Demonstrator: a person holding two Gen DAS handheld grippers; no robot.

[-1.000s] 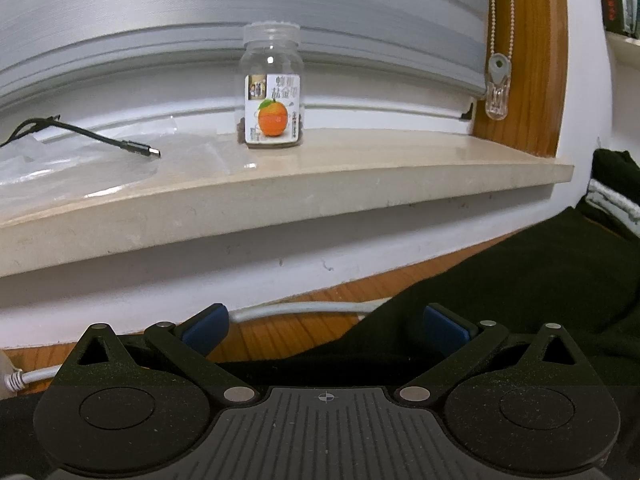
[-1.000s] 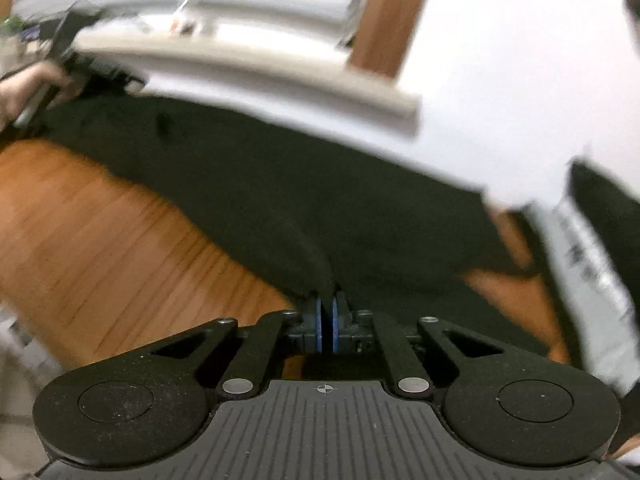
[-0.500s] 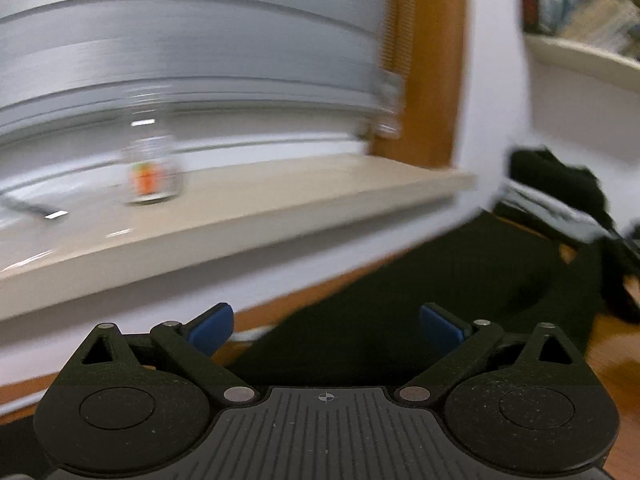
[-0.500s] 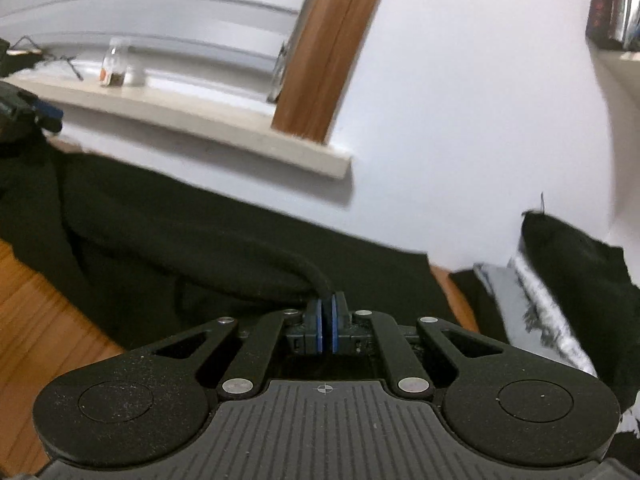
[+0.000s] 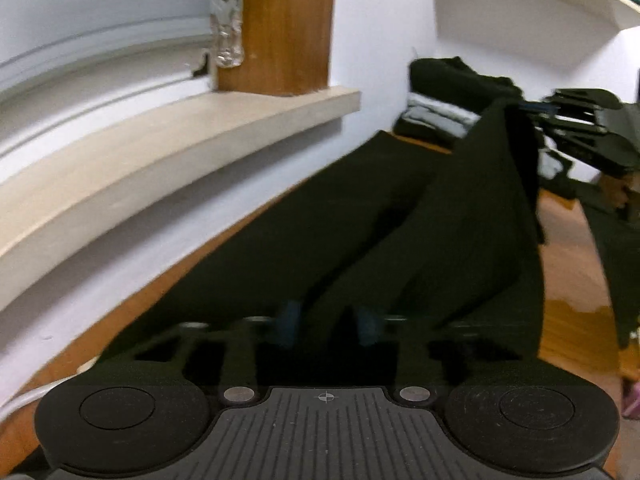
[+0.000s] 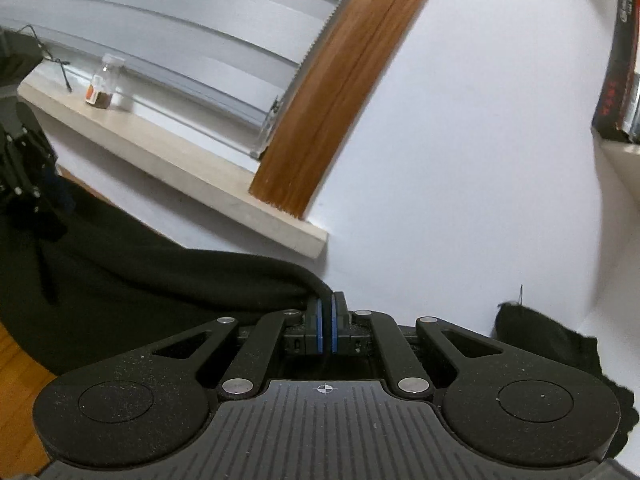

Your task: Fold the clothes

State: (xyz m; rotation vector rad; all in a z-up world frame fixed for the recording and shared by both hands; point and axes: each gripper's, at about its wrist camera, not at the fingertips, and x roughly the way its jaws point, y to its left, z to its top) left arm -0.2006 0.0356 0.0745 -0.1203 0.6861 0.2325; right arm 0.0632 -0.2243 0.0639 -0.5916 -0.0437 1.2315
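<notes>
Since a second ago the left gripper (image 5: pixel 326 326) has swung rightward along the wall: the jar it was facing has gone from its view, and the wooden window frame (image 5: pixel 280 24) with the blind-cord clip (image 5: pixel 228 28) is now sitting ahead. Its jaws, wide apart then, are now drawing in on either side of a fold of the black garment (image 5: pixel 460 216); the blue pads are blurred, with a gap still showing between them, so whether they are gripping cannot be told. The right gripper (image 6: pixel 327 328) has risen and tilted up toward the white wall.

The garment is plain, matte black, soft and thick-looking. In the left wrist view it is stretching away over the wooden tabletop (image 5: pixel 568 240), running beside the wall edge, with one panel being lifted into a tall, taut peak at the far right, where the right gripper is holding it up. Beyond it, a stack of folded dark and grey clothes (image 5: pixel 444 108) is resting at the tabletop's far corner, against the wall.

In the right wrist view the right gripper's jaws are pressed together on a rolled black edge of the garment, which is sagging away leftward toward the left gripper. The jar (image 6: pixel 105 88) is standing on the windowsill (image 6: pixel 192 164).
</notes>
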